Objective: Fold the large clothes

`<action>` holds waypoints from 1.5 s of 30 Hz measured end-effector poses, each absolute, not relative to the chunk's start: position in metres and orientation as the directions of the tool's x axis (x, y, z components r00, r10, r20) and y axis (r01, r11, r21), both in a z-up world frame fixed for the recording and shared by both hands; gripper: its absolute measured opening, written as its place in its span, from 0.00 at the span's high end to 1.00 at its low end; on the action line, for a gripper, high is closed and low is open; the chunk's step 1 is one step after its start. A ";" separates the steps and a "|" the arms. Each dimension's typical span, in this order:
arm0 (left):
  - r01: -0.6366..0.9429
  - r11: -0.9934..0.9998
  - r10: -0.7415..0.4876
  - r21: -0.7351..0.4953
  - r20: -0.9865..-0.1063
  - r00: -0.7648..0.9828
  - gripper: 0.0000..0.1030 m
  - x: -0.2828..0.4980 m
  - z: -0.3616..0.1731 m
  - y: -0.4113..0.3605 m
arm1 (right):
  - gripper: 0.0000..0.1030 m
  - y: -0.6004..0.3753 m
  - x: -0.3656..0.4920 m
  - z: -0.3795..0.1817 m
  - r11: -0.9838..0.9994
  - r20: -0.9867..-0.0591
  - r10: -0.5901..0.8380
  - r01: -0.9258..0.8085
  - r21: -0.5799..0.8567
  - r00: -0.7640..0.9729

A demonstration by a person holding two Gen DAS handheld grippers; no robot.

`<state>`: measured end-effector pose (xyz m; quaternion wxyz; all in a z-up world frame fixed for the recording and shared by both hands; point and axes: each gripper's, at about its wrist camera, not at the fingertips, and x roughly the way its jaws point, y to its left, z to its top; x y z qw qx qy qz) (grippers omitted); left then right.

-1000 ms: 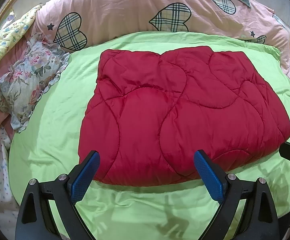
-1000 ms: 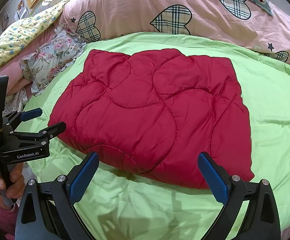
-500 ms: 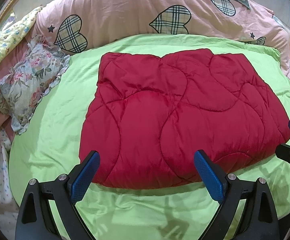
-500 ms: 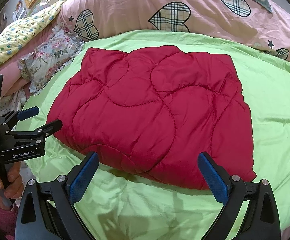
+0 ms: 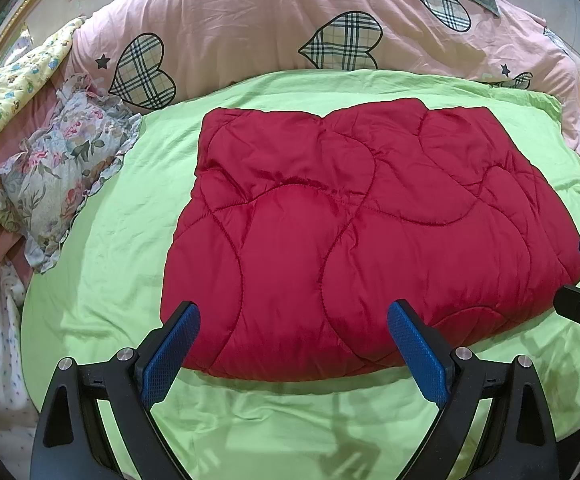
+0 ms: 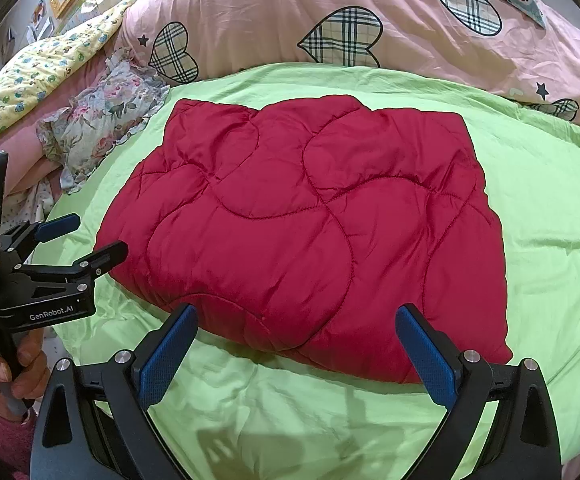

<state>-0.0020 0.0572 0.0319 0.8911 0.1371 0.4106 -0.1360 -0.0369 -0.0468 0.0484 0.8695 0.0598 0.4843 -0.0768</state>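
On the green sheet point(image 5: 101, 264) lies the folded red quilt point(image 5: 362, 232); both grippers hover before it, fingers spread, empty.

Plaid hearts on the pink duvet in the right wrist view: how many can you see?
4. One at the left above the floral pillow, one centre, one upper right, one partly hidden at the right edge. More may be covered.

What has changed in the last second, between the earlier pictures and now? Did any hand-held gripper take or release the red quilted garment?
Almost nothing changed. The red quilted garment appears slightly lower in both views, so both cameras shifted a little. The left hand-held gripper and right hand-held gripper stay open near its front edge, holding nothing. The garment remains folded flat on the green sheet.
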 end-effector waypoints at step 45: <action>0.343 0.929 -0.120 0.136 -0.768 0.629 0.07 0.000 0.031 0.056 | 0.03 -0.049 -0.035 0.051 0.979 -0.849 -0.077 0.201 0.035 0.523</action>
